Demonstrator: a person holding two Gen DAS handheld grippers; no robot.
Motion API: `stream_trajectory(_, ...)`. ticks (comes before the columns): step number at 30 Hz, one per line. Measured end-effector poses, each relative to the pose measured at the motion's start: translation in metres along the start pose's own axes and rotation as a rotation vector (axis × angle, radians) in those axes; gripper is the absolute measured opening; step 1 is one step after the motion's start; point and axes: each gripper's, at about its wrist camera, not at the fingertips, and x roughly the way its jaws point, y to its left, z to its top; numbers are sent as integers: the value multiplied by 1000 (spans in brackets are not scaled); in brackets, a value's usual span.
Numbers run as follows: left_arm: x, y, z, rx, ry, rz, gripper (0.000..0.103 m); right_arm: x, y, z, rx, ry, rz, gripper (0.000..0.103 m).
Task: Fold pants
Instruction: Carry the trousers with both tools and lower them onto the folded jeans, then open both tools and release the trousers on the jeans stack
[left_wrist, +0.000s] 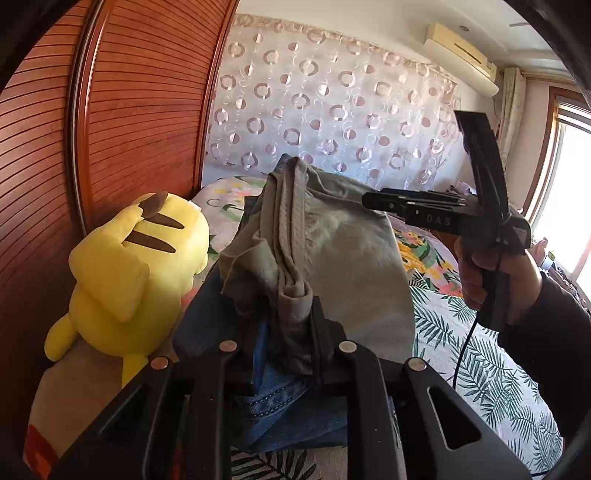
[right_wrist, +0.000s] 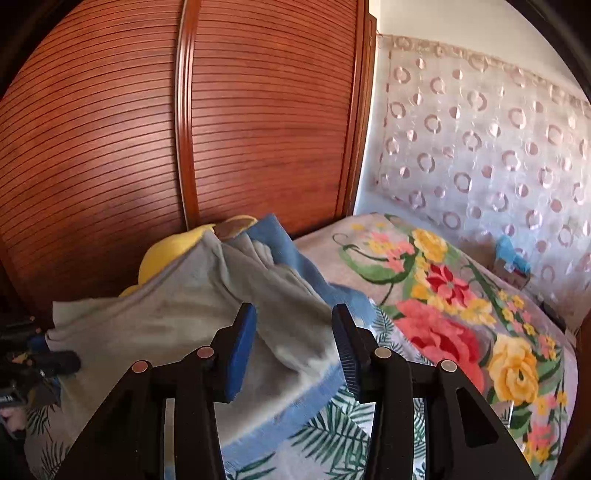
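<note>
Grey-green pants (left_wrist: 351, 258) lie bunched on a pile of blue jeans (left_wrist: 280, 402) on the bed. My left gripper (left_wrist: 301, 314) is shut on a rolled fold of the grey-green fabric at its near end. In the right wrist view the same pants (right_wrist: 166, 325) drape over the blue jeans (right_wrist: 288, 254). My right gripper (right_wrist: 294, 332) stands open just above the cloth, with nothing pressed between its blue pads (right_wrist: 242, 350). The left wrist view shows the right gripper (left_wrist: 369, 201) from the side at the pants' far right edge, held by a hand (left_wrist: 480, 273). The left gripper (right_wrist: 55, 360) shows at the left edge of the right wrist view.
A yellow plush toy (left_wrist: 136, 273) sits left of the pile against the slatted wooden wardrobe door (left_wrist: 147, 110). A flowered blanket (right_wrist: 443, 314) covers the bed's far right. A leaf-print sheet (left_wrist: 480, 369) lies underneath. A circle-patterned curtain (left_wrist: 332, 103) hangs behind.
</note>
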Motion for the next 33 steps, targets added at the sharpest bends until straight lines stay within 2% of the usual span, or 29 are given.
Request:
stream_trajectory(4, 2, 0, -3, -1, 15, 10, 20, 11, -11, -1, 54, 28, -61, 44)
stream_trajectory(7, 3, -2, -5, 1, 22, 22, 20, 21, -15, 2, 143, 45, -54, 44)
stream_trajectory(11, -1, -4, -5, 12, 26, 38, 23, 19, 1, 7, 146, 34, -52, 44)
stream_trajectory(14, -4, -6, -5, 24, 22, 55, 32, 6, 8, 1, 146, 26, -44, 44)
stream_trajectory(16, -7, -6, -6, 29, 21, 60, 43, -5, 13, -4, 142, 18, -35, 44)
stream_trajectory(20, -15, -8, -8, 48, 20, 78, 49, -29, 20, -19, 153, 5, -18, 44)
stream_trajectory(21, -17, -9, -9, 53, 20, 83, 54, -35, 23, -21, 154, 4, -15, 44)
stream_trajectory(22, -19, -9, -10, 56, 18, 85, 66, -39, 25, -24, 153, 3, -14, 44)
stream_trajectory(24, -25, -8, -13, 56, 7, 83, 81, -46, 30, -29, 151, 3, -14, 44)
stream_trajectory(27, -30, -7, -14, 60, 19, 85, 82, -56, 36, -35, 153, 4, -12, 44)
stream_trajectory(29, -34, -7, -16, 63, 27, 114, 82, -62, 40, -38, 155, 3, -12, 44)
stream_trajectory(33, -44, -7, -19, 71, 6, 134, 82, -76, 47, -44, 163, -4, -14, 44)
